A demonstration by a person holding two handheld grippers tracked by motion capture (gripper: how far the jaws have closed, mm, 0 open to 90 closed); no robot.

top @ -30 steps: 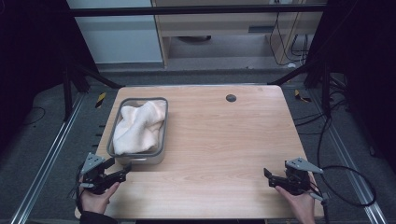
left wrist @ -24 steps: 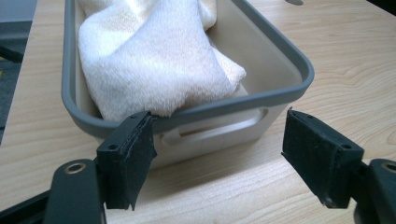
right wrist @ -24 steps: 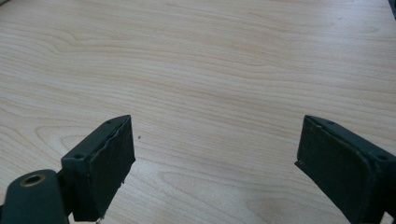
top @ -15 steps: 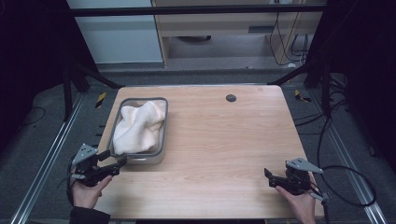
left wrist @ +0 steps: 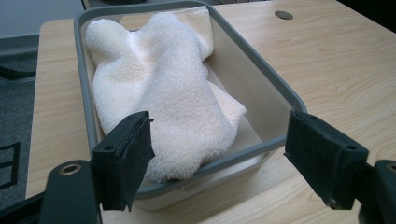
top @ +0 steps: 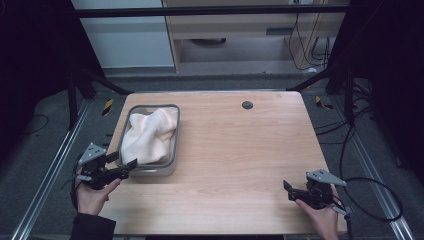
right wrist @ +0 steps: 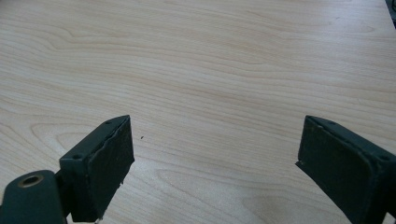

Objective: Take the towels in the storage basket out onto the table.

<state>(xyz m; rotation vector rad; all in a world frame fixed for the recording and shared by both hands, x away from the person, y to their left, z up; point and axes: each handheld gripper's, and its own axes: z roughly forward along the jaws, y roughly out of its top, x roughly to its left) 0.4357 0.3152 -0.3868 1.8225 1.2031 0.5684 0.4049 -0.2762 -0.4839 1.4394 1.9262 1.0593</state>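
A white towel (top: 149, 134) lies bunched in a grey-rimmed tray (top: 175, 136) on the left half of the wooden table. My left gripper (top: 125, 161) is open at the tray's near left corner, its jaws spread across that end. In the left gripper view the towel (left wrist: 168, 93) fills most of the tray (left wrist: 261, 79), just past the open left gripper (left wrist: 229, 158). My right gripper (top: 287, 189) rests open at the table's near right corner over bare wood, and the right gripper view shows the same open right gripper (right wrist: 215, 163) holding nothing.
A small dark round hole (top: 247, 105) sits near the table's far edge. The table (top: 240, 160) is bordered by metal rails and dark floor, with black cables (top: 370, 200) trailing at the right.
My left gripper has moved left and slightly away from the table's front edge, then swung in toward the tray's near left corner. The right gripper has stayed put.
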